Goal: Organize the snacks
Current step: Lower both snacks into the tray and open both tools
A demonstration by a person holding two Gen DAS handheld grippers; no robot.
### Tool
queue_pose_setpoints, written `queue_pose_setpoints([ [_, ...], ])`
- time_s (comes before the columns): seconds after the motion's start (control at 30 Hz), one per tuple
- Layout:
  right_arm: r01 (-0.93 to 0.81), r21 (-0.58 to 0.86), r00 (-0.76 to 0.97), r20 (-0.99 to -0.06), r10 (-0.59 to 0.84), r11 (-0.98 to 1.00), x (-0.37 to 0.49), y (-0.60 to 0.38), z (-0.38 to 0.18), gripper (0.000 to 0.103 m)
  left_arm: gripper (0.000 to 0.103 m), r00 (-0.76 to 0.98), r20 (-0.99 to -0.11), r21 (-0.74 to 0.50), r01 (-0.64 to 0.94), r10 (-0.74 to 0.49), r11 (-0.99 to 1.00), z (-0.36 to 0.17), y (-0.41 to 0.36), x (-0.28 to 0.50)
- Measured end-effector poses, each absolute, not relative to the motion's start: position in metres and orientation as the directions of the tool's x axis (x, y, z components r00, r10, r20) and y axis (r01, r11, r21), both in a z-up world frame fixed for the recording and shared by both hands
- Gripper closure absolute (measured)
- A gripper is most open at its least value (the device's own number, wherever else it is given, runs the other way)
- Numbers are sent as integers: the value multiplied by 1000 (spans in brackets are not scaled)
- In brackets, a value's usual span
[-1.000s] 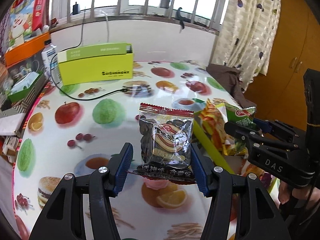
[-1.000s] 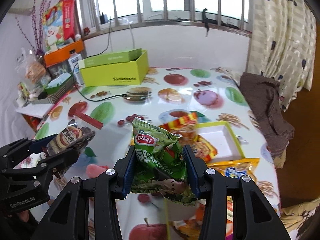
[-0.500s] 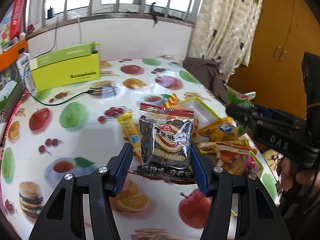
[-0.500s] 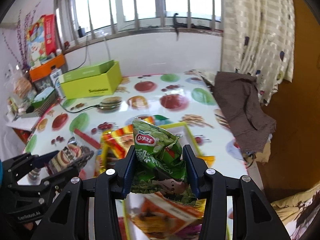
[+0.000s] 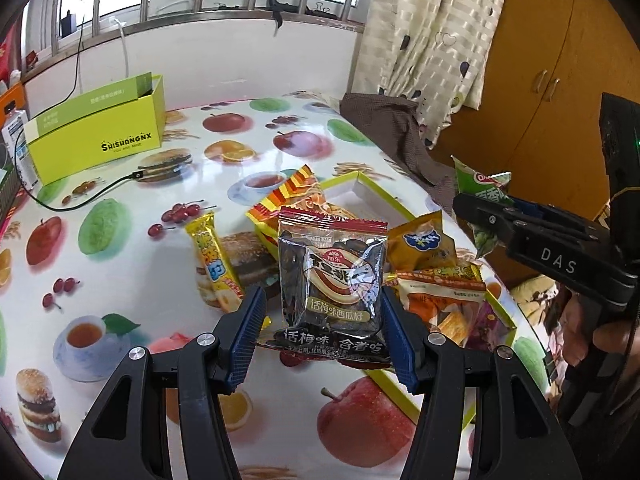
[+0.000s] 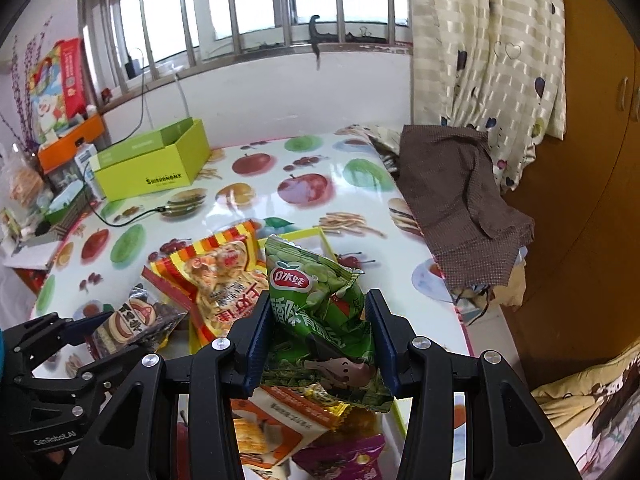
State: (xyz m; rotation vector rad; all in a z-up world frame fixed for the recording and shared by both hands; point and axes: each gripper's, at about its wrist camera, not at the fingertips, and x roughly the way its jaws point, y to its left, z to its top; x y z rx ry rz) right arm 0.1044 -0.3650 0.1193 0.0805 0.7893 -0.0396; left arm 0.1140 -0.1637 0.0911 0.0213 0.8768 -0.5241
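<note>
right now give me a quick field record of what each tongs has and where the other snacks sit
left tongs: shut on dark melon seed packet
right tongs: shut on green pea snack bag
tray: yellow-rimmed tray, holding several snack packets
outside tray: yellow snack bar on fruit-print tablecloth
far end: green open box

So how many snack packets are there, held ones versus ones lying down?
Held: 2 - dark seed packet in left tongs, green pea packet in right tongs
Lying at the yellow-rimmed tray: 5 - red-yellow striped packet, yellow stick packet, gold packet, orange-white packet, purple packet
Total: 7
</note>
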Motion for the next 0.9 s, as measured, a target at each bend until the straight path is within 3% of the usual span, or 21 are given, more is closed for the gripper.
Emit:
queue_pose_setpoints([
  [0.9,31,65,674,-738,27,997,141,-374,104,59,45,500,-745,-180,487,-442,855,82,-198,127],
])
